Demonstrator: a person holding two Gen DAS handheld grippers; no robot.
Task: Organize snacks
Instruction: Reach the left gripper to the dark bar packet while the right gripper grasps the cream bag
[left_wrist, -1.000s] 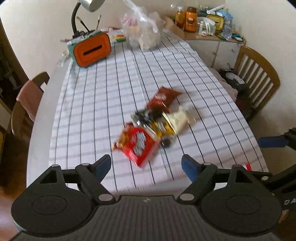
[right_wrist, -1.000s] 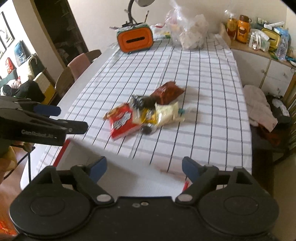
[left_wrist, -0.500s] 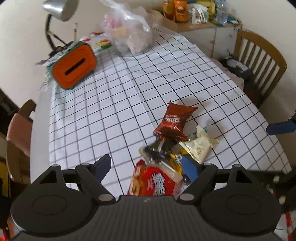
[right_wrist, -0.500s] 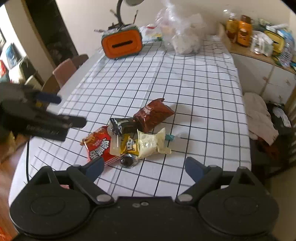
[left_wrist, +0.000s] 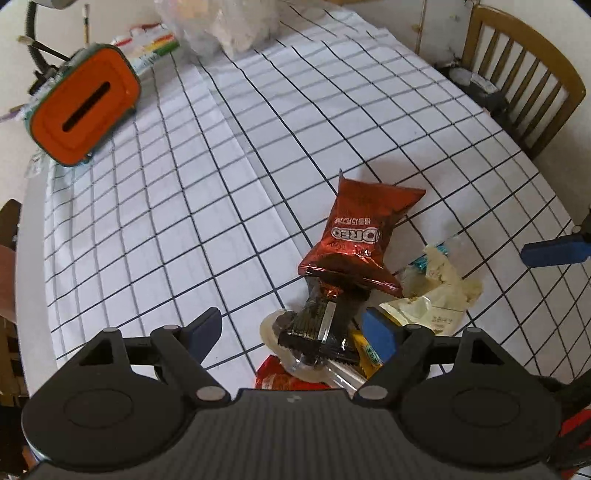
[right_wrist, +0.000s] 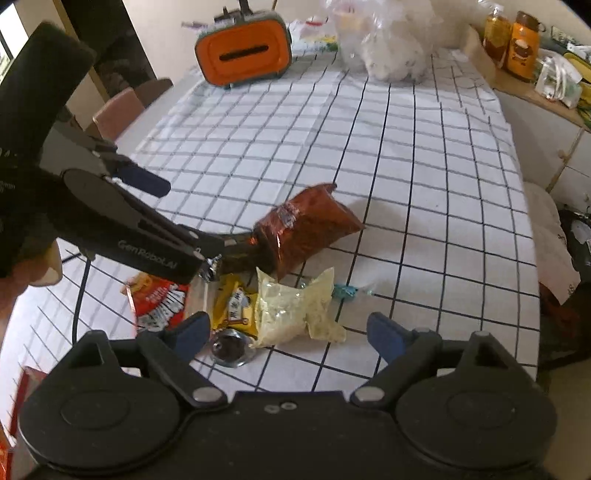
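Note:
A pile of snack packets lies on the checked tablecloth (left_wrist: 207, 206). A dark red Oreo packet (left_wrist: 360, 236) overlaps a black wrapper (left_wrist: 319, 325). A pale cream packet (right_wrist: 291, 310), a yellow packet (right_wrist: 234, 306) and a red packet (right_wrist: 159, 299) lie beside them. My left gripper (left_wrist: 295, 334) is open, low over the pile, its fingers either side of the black wrapper. It also shows in the right wrist view (right_wrist: 181, 218). My right gripper (right_wrist: 286, 336) is open and empty, just before the cream packet.
An orange box with a slot (left_wrist: 83, 107) stands at the table's far left. A clear plastic bag (right_wrist: 384, 44) sits at the far end. A wooden chair (left_wrist: 517, 77) stands at the right side. A side cabinet with jars (right_wrist: 517, 40) is beyond.
Both grippers have moved forward and down toward the snack pile. The left one now straddles the black wrapper. Both stay open.

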